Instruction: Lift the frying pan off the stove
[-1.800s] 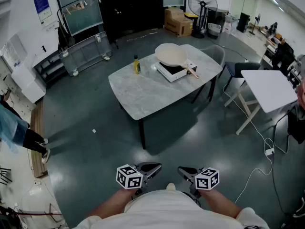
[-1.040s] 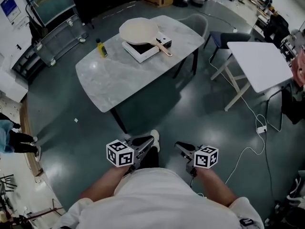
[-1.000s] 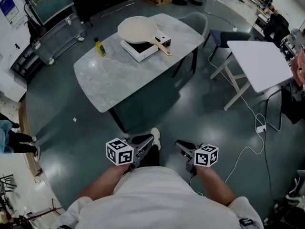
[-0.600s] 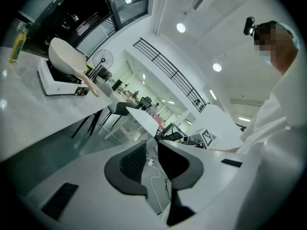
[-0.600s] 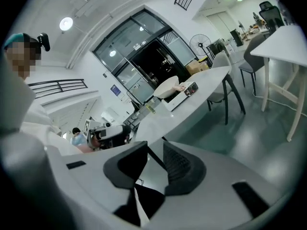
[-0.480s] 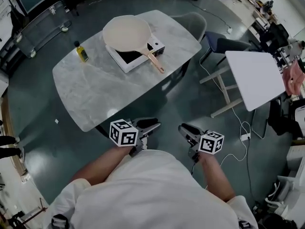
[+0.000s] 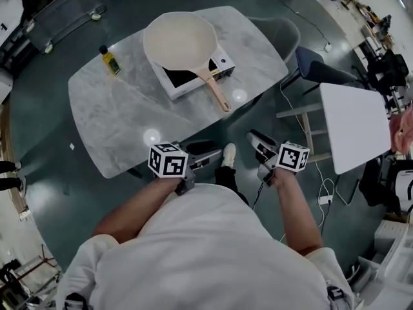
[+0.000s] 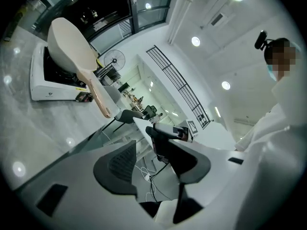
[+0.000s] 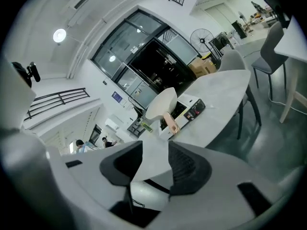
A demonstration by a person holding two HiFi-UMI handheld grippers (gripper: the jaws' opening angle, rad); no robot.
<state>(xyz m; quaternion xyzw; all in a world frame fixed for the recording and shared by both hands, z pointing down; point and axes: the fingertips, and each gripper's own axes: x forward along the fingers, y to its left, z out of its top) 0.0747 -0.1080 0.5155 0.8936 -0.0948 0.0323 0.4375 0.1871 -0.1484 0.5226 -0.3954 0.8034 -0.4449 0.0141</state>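
Frying pan [image 7: 179, 41], cream with a pale handle [image 7: 216, 94] pointing toward the person, sits on the white stove [image 7: 222, 63] at the far side of the marble counter [image 7: 122, 118], and it covers most of the stove's dark top. A small bottle [image 7: 110, 60] stands on the counter left of the pan, its label too small to read. The person's torso fills the near part of the head view and hides whatever lies beneath it. Both forearms reach forward from the body. The left gripper [image 7: 210, 155] and right gripper [image 7: 257, 141] are held side by side close to the counter's near edge, well apart from the pan. Each gripper's jaws have just been opening and stand apart with nothing between them.
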